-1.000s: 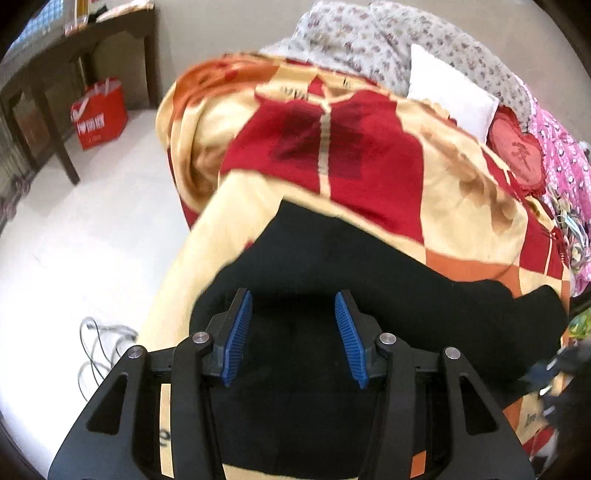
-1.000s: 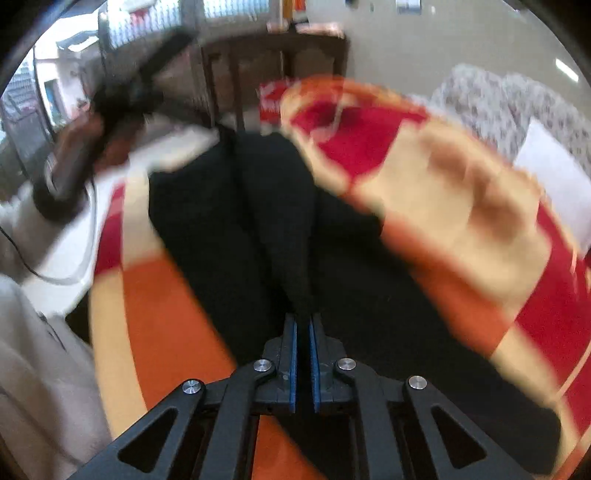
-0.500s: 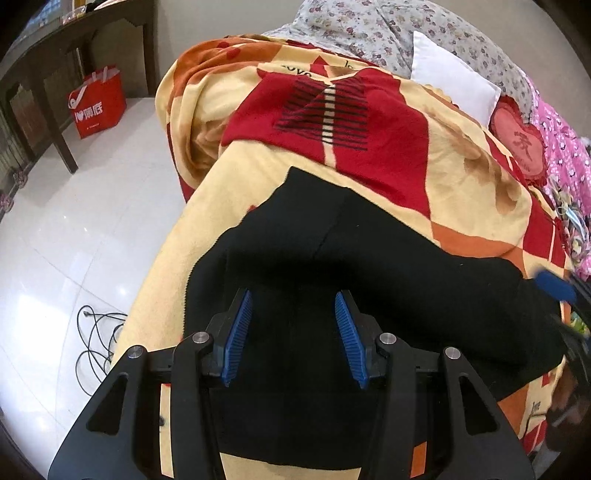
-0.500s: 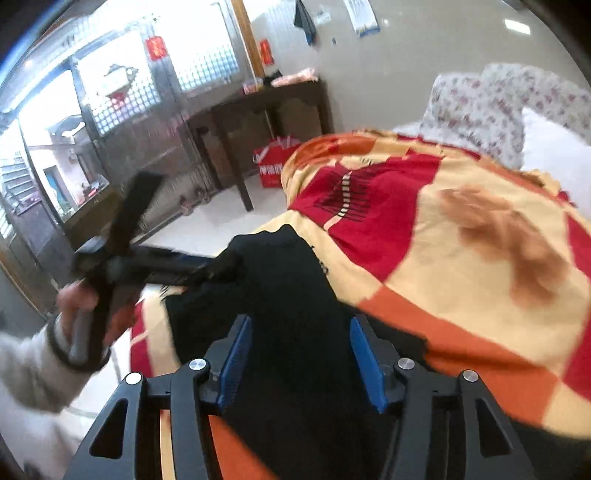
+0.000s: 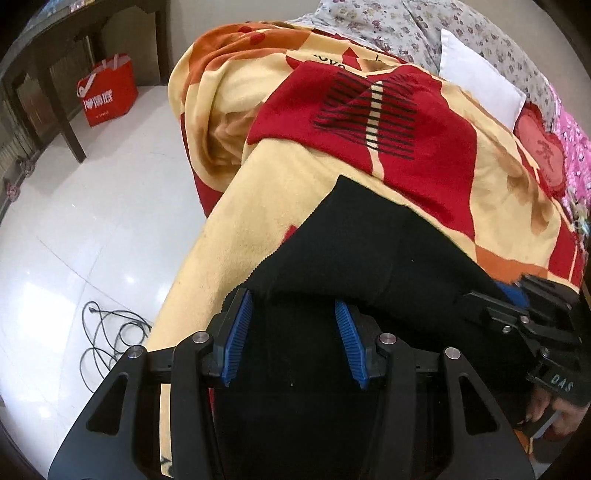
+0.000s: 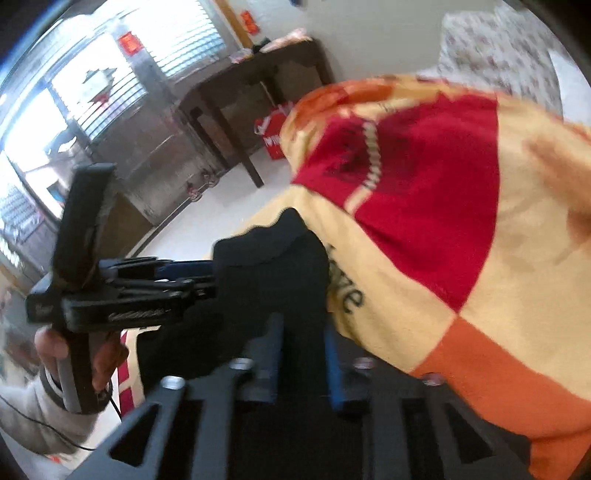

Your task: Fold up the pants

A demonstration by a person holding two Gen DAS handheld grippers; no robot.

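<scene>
The black pants (image 5: 369, 251) lie folded on the red, orange and cream blanket (image 5: 424, 133) near the bed's left edge. My left gripper (image 5: 293, 332) is open just over the pants' near part, blue pads apart. My right gripper (image 6: 301, 354) is open above the pants (image 6: 273, 266), with its pads blurred. The right gripper also shows at the right edge of the left wrist view (image 5: 517, 314). The left gripper shows in the right wrist view (image 6: 147, 291), reaching onto the pants' left edge.
A red shopping bag (image 5: 107, 94) stands under a dark wooden table (image 5: 70, 40) on the white tiled floor. A black cable (image 5: 107, 339) lies coiled on the floor by the bed. A white pillow (image 5: 480, 85) and floral bedding (image 5: 406, 26) are at the far end.
My right gripper has opened and let go of the pants, then pulled back and turned left. The pants now lie folded flat. My left gripper has stayed open and moved closer to the fabric.
</scene>
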